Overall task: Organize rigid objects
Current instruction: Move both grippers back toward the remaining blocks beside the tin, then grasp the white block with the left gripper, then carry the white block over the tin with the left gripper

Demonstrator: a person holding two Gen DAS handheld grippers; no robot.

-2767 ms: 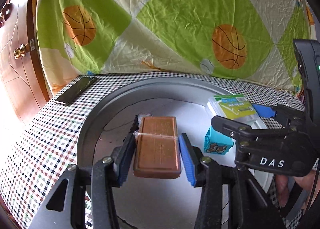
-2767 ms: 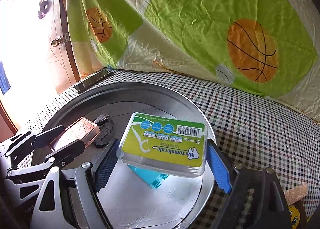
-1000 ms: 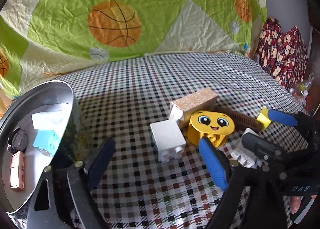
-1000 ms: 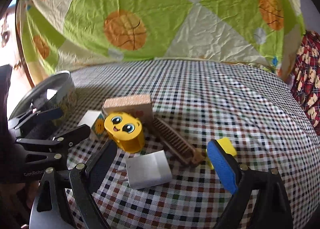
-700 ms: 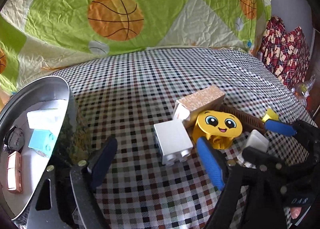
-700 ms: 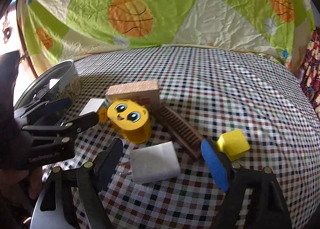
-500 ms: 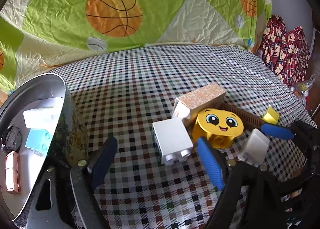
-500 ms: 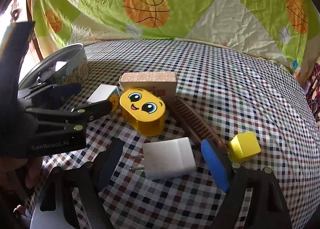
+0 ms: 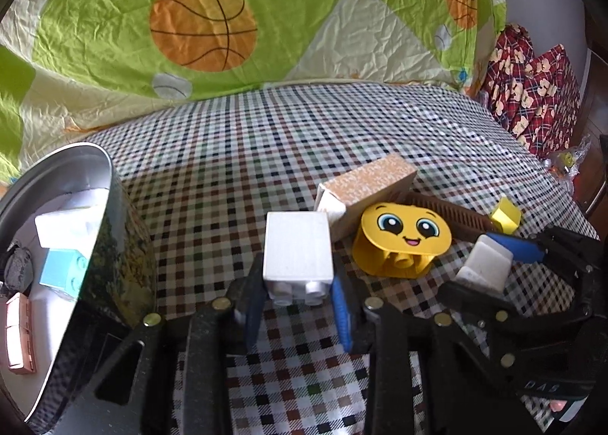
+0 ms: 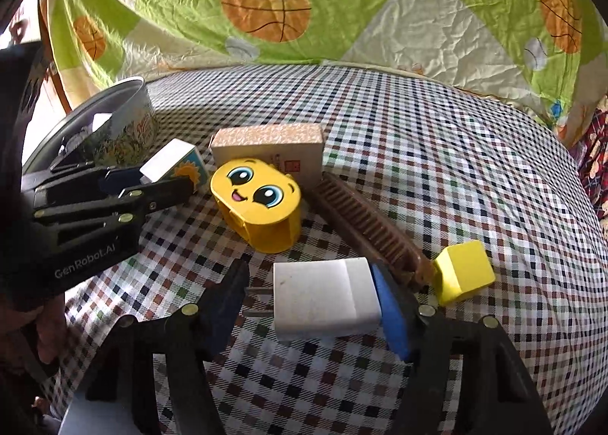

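My left gripper (image 9: 298,306) is shut on a white toy brick (image 9: 297,249) that rests on the checked cloth; the brick also shows in the right wrist view (image 10: 173,161). My right gripper (image 10: 311,304) has closed around a white flat block (image 10: 326,298); the right pad touches it, a small gap shows at the left pad. The block also shows in the left wrist view (image 9: 482,264). A yellow smiley-face box (image 10: 258,203), a tan carton (image 10: 268,148), a brown comb (image 10: 364,230) and a yellow cube (image 10: 463,271) lie close by.
A round metal tin (image 9: 114,245) stands at the left and holds a blue brick (image 9: 60,275), a white box (image 9: 68,222) and a copper-coloured bar (image 9: 17,336). A basketball-print sheet (image 9: 266,17) hangs behind the table. Red patterned cushions (image 9: 532,93) are at far right.
Both grippers moved from the tin to the pile on the cloth. They then came down and closed, the left onto the white brick, the right around the white block.
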